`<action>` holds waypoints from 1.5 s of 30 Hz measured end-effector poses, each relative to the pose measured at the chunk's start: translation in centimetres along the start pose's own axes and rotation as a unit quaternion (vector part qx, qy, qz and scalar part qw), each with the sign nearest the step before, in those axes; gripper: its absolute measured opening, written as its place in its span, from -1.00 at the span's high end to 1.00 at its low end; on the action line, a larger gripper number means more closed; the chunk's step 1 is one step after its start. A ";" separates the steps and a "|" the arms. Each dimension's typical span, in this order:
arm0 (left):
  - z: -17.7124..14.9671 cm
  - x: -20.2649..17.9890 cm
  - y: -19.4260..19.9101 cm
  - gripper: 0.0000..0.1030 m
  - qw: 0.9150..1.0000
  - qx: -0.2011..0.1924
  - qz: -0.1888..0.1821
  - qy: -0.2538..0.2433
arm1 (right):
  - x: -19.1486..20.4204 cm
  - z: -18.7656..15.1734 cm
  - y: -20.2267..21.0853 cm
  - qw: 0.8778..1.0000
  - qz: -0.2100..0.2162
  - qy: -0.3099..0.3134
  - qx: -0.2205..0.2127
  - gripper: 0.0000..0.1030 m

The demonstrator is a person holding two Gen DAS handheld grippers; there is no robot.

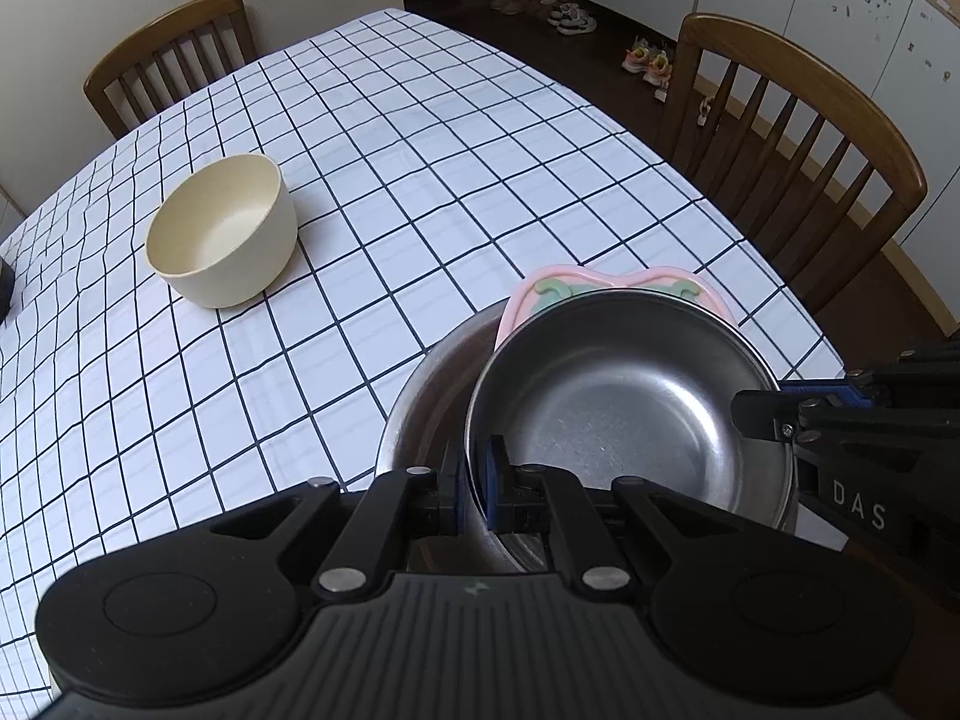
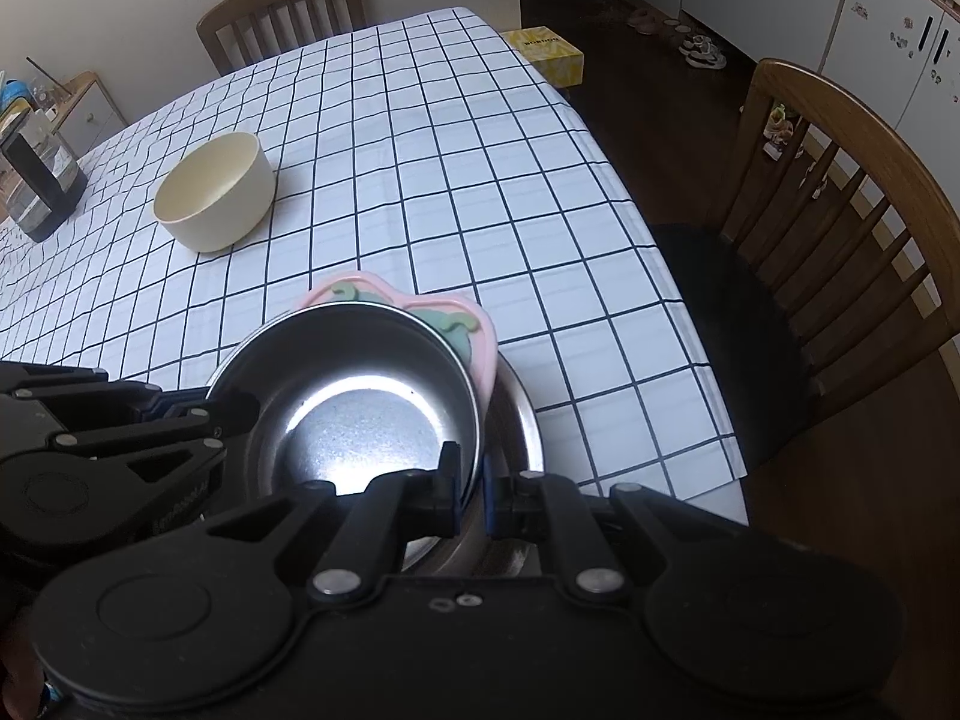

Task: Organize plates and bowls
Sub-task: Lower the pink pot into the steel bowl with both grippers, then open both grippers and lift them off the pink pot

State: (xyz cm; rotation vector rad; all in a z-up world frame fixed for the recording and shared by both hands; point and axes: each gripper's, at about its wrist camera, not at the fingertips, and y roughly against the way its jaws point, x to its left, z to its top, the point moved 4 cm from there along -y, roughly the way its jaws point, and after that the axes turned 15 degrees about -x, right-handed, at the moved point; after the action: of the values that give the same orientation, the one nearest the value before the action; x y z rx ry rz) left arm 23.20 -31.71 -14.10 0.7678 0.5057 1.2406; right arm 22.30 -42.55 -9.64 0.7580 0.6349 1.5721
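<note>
Steel bowl (image 1: 624, 402), near edge of checked table (image 1: 420, 150), held above a larger steel bowl (image 1: 420, 402) with a pink plate (image 1: 606, 279) between them at the far side. Left gripper (image 1: 474, 480) pinches its near-left rim, right gripper (image 2: 474, 486) its near-right rim; both jaws nearly closed on metal. Cream bowl (image 1: 222, 234) stands far left, apart. Risk: thin rim slipping, bowl tipping onto plate. Legible: "DAS" on the right gripper's body; yellow box (image 2: 546, 54) lettering unreadable.
</note>
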 end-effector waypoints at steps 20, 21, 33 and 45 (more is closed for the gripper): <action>-0.4 1.1 -0.8 0.90 1.000 0.012 -0.020 0.015 | 0.2 0.4 -0.4 1.000 0.012 -0.011 0.003 0.63; -0.4 1.1 -0.7 0.89 1.000 0.011 -0.021 0.015 | 0.2 0.4 -0.3 1.000 0.014 -0.011 0.003 0.62; -0.1 1.7 1.1 0.86 0.999 0.000 -0.043 0.020 | 0.9 0.5 1.0 0.999 0.034 0.000 -0.004 0.50; 1.4 4.3 5.7 0.85 0.996 -0.064 -0.043 0.054 | 2.8 2.8 4.3 0.997 0.070 0.016 -0.043 0.22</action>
State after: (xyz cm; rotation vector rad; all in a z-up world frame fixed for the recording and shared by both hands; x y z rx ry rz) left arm 21.68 -27.16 -8.60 0.5675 0.5373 1.2255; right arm 21.58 -40.44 -4.25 0.7279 0.5434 1.7308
